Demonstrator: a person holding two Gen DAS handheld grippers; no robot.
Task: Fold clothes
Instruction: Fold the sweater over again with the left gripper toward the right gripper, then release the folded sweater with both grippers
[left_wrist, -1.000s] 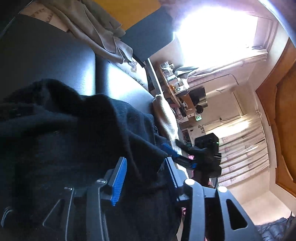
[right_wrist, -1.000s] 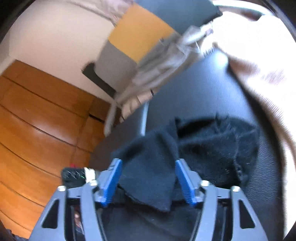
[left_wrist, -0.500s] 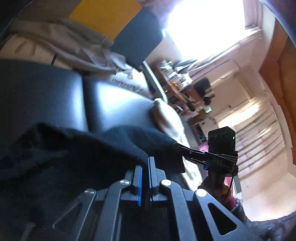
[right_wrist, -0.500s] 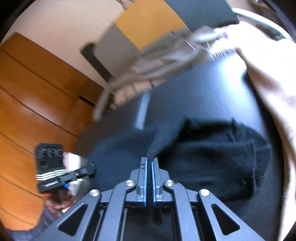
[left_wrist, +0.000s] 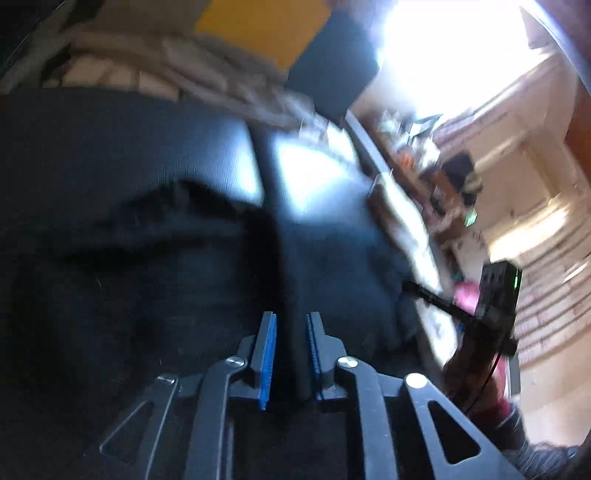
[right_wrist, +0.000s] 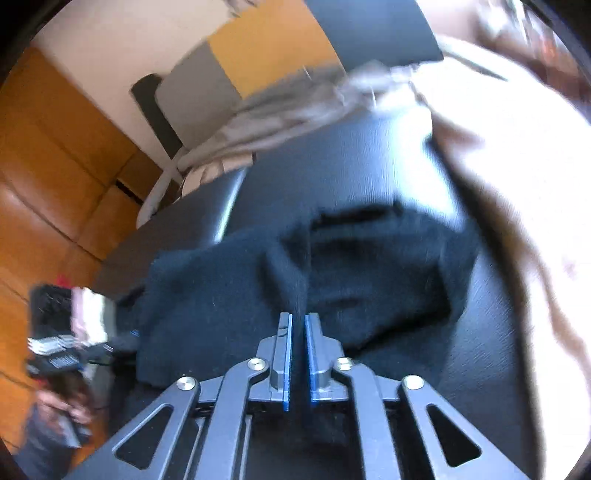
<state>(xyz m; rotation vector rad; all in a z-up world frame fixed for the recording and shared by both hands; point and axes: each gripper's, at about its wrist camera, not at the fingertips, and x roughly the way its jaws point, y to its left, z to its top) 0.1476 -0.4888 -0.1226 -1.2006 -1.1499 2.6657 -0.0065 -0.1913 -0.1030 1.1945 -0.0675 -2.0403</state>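
Surface: we work over a black padded surface, with a beige garment at its right and a grey garment heaped at the far edge.
Garment: the black knit garment lies bunched on the surface in front of us, one ridge of cloth running up toward each tool.
Progress: we judge the fold barely begun; no flat layers or squared edges show, so spreading and all folds remain.
Left gripper: jaws parting, a narrow gap, dark cloth seen between the pads.
Right gripper: jaws parting slightly, a fold of cloth rising just ahead; whether the pads press it we cannot tell.
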